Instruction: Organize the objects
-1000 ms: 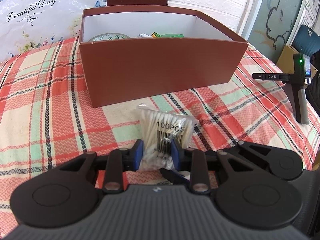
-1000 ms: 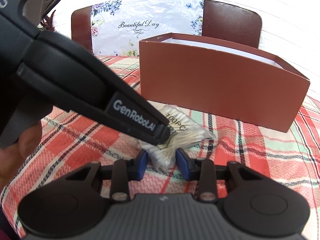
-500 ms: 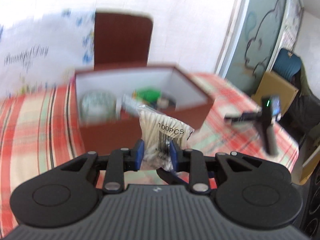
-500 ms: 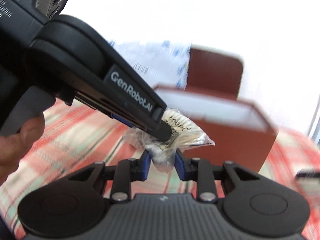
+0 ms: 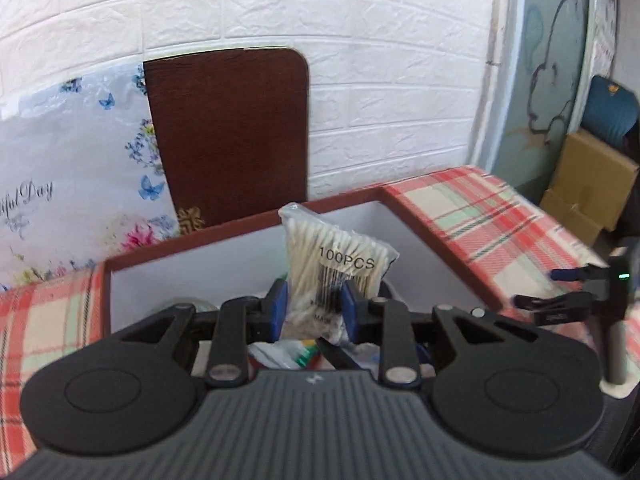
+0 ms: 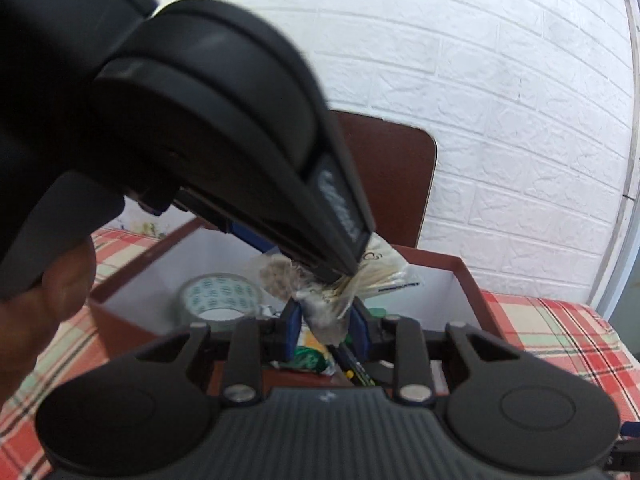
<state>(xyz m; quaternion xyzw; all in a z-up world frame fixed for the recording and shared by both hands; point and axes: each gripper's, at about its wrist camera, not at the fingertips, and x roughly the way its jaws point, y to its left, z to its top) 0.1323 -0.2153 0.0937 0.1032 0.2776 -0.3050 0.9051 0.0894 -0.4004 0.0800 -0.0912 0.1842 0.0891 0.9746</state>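
Observation:
A clear bag of cotton swabs (image 5: 336, 256) marked 100PCS hangs over the open brown box (image 5: 432, 236). My left gripper (image 5: 314, 304) has its blue pads pressed on the bag's middle, and its jaws are opening slightly. In the right wrist view my right gripper (image 6: 325, 328) is shut on the lower end of the bag (image 6: 320, 316). The left gripper (image 6: 348, 268) crosses above it from the upper left, held by a hand (image 6: 60, 280). Inside the box (image 6: 468, 280) lie a tape roll (image 6: 218, 296) and green packets (image 6: 308, 360).
The box stands on a red plaid tablecloth (image 5: 480, 208). A brown chair back (image 5: 228, 132) and a floral sheet (image 5: 72, 168) lean behind it against a white brick wall. A black handheld device with a green light (image 5: 580, 300) stands at the right. Cardboard boxes (image 5: 588, 184) sit beyond the table.
Both grippers lifted the swab bag off the tablecloth and carried it forward, from in front of the box to above its open top. The box's inside came into view.

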